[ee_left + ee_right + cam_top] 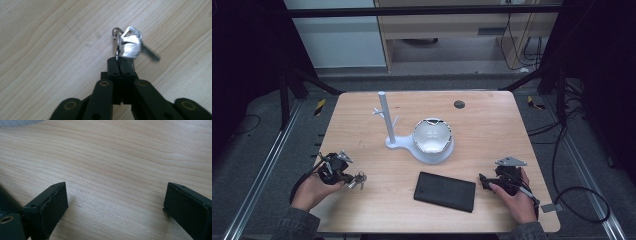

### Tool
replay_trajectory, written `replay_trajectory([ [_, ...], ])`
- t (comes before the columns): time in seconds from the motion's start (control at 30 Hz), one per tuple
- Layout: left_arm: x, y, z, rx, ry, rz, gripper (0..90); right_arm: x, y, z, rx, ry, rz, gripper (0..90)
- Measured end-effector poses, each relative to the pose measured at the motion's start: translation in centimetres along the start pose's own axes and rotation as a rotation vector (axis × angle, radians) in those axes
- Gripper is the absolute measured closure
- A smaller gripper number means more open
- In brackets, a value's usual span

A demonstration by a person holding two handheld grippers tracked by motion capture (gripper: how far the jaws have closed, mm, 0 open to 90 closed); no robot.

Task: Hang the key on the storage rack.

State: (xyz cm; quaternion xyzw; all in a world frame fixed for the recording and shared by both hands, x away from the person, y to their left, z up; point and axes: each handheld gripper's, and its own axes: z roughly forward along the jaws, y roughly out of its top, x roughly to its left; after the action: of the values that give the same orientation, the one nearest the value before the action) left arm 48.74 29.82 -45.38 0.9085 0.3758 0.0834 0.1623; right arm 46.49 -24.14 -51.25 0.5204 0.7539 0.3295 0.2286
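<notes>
My left gripper (pixel 119 62) is clenched on a small bunch of silver metal keys on a ring (pixel 128 45), low over the pale wooden table (pixel 492 130) near its left front edge. The bunch juts straight out beyond my jaw tips, its long axis in line with the jaws, pointing toward the table's middle. My right gripper (pixel 115 202) is released, jaws wide apart over bare wood at the right front. Between my hands lies a flat black rectangular case (pixel 445 191). Behind it stands a white post stand (pixel 388 122) beside a white bowl (pixel 432 137).
</notes>
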Motion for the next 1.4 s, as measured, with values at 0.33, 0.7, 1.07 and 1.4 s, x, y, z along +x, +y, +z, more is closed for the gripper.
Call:
replay_trajectory([
  [0.33,0.0,0.0,1.0,0.027,0.01,0.005,89.6,0.0,0.0,0.0,0.001,0.001,-0.001,5.2],
  [0.7,-0.1,0.3,-1.1,-0.015,0.021,0.007,90.0,0.0,0.0,0.0,0.001,0.002,-0.001,5.0],
  [1.07,-1.0,4.5,-8.2,-0.048,0.065,0.088,89.9,0.1,0.1,0.1,0.006,0.004,-0.001,3.4],
  [1.4,-0.8,9.0,-12.5,-0.063,0.099,0.128,89.9,0.0,0.5,0.6,0.017,0.005,-0.008,0.3],
])
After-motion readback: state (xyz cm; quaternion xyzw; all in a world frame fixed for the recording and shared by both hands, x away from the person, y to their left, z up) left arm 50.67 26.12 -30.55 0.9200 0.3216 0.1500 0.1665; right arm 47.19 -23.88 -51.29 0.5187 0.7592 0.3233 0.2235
